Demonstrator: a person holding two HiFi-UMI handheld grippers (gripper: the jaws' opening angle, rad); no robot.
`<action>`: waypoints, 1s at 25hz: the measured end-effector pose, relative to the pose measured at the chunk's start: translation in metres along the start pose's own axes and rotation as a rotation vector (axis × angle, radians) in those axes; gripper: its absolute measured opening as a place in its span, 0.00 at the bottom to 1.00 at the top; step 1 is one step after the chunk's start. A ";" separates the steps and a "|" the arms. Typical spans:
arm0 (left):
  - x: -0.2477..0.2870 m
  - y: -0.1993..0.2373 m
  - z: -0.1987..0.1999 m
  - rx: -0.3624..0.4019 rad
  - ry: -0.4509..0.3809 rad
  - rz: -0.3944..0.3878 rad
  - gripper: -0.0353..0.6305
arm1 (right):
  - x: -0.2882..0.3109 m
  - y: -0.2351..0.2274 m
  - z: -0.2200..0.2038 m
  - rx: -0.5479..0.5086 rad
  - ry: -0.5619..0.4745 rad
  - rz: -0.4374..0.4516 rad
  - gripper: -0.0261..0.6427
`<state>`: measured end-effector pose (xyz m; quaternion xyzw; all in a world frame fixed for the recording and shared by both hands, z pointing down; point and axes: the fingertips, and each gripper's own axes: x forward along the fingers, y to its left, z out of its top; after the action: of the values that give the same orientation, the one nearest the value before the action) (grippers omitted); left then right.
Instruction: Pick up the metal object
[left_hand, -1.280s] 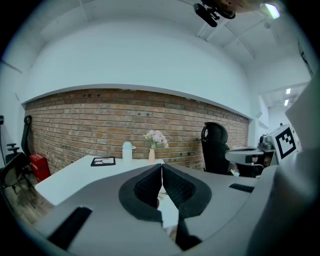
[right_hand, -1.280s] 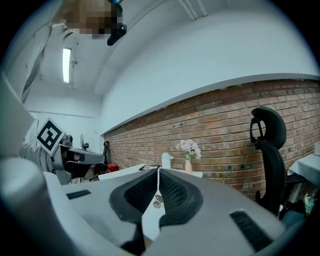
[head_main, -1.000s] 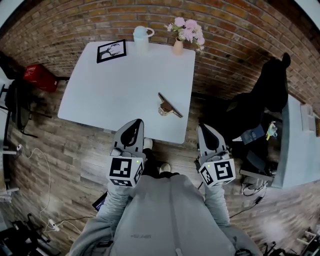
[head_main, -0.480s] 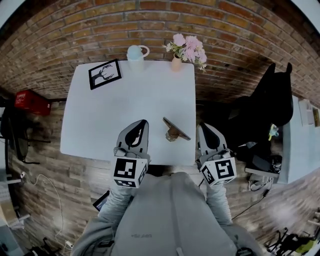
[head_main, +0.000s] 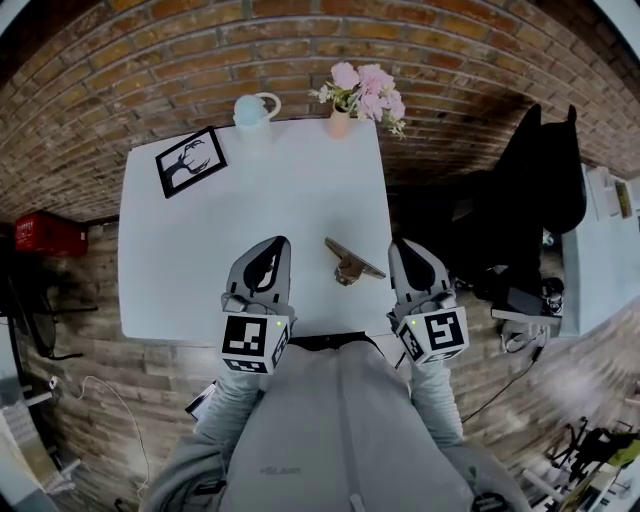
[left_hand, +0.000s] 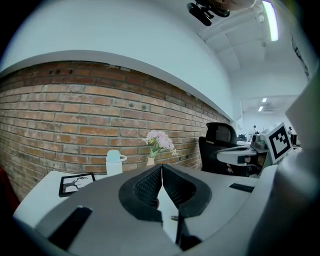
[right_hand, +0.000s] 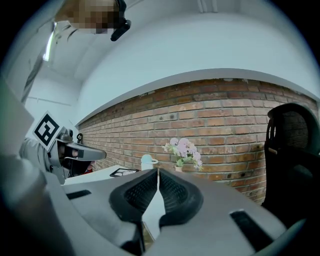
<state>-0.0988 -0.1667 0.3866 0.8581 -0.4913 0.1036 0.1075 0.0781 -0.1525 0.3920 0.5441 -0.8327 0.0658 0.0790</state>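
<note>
The metal object (head_main: 352, 262), a flat bronze-coloured strip on a small round base, lies on the white table (head_main: 190, 250) near its front right corner. My left gripper (head_main: 270, 252) hovers over the table's front edge, just left of the object, jaws shut and empty. My right gripper (head_main: 404, 254) sits just off the table's right edge, right of the object, jaws also shut with nothing between them. In the left gripper view the shut jaws (left_hand: 162, 172) point toward the brick wall. In the right gripper view the gripper (right_hand: 157, 176) is likewise shut; the object is hidden there.
At the table's back edge stand a framed picture (head_main: 190, 160), a pale blue lidded mug (head_main: 250, 113) and a vase of pink flowers (head_main: 358, 92). A black office chair (head_main: 530, 190) stands to the right. A red crate (head_main: 45, 238) sits on the floor at left.
Both grippers have come forward toward the table; the left one now reaches over its front edge. The table and object sit closer in the head view. Both jaws stayed shut.
</note>
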 end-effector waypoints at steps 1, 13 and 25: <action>0.000 0.000 -0.001 -0.001 0.001 -0.002 0.09 | 0.000 0.000 0.000 -0.002 0.002 -0.001 0.08; 0.003 -0.015 -0.003 -0.013 -0.004 -0.006 0.09 | -0.006 0.002 -0.007 -0.013 0.051 0.049 0.08; 0.005 -0.027 -0.016 -0.029 0.027 -0.017 0.09 | 0.002 0.018 -0.028 0.002 0.133 0.148 0.27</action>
<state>-0.0744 -0.1534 0.4011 0.8593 -0.4838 0.1070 0.1273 0.0628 -0.1413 0.4194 0.4758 -0.8633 0.1085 0.1286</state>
